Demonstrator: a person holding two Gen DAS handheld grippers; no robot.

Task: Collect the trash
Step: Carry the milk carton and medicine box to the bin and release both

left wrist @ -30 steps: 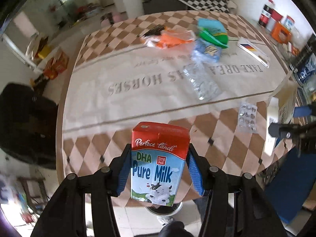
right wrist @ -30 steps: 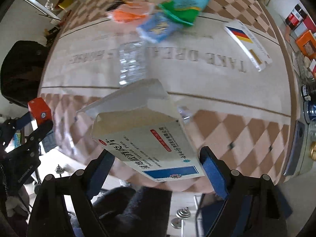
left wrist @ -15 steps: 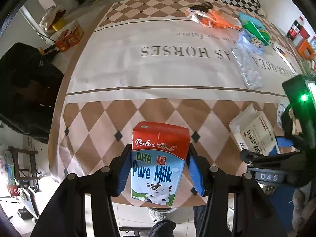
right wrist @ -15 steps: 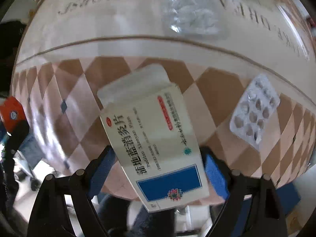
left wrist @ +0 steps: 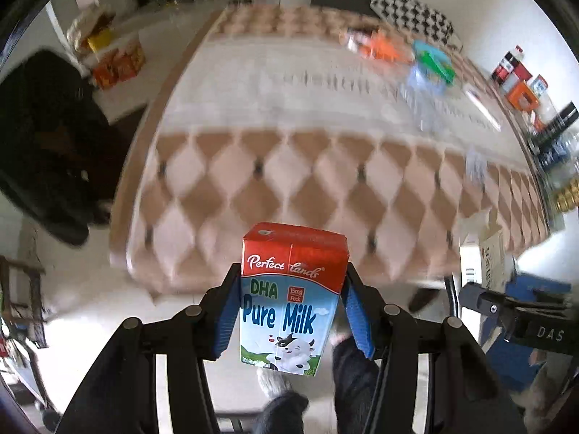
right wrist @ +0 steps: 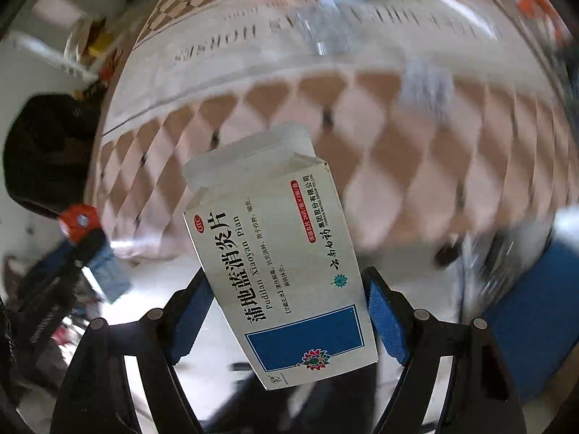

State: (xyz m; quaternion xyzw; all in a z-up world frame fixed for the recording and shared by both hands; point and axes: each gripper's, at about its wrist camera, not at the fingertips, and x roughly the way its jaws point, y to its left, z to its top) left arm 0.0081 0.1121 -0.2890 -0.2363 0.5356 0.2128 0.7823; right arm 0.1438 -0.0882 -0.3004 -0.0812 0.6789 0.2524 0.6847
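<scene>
My left gripper (left wrist: 291,311) is shut on a red and blue Pure Milk carton (left wrist: 289,296), held upright off the near edge of the table (left wrist: 289,166). My right gripper (right wrist: 287,311) is shut on a white medicine box (right wrist: 282,271) with a blue panel and an open flap; that box also shows at the right of the left wrist view (left wrist: 485,256). More trash lies on the far part of the table: an orange wrapper (left wrist: 380,45), a green and blue packet (left wrist: 432,61), a clear plastic bottle (left wrist: 419,105) and a blister pack (left wrist: 476,166).
A black bag (left wrist: 50,137) sits left of the table. Bottles and boxes (left wrist: 521,83) stand at the far right. A blue object (right wrist: 532,311) is at the lower right. Both views are motion-blurred.
Both grippers have pulled back from the table, still holding the carton and the box; the table edge now lies ahead and floor shows beneath them.
</scene>
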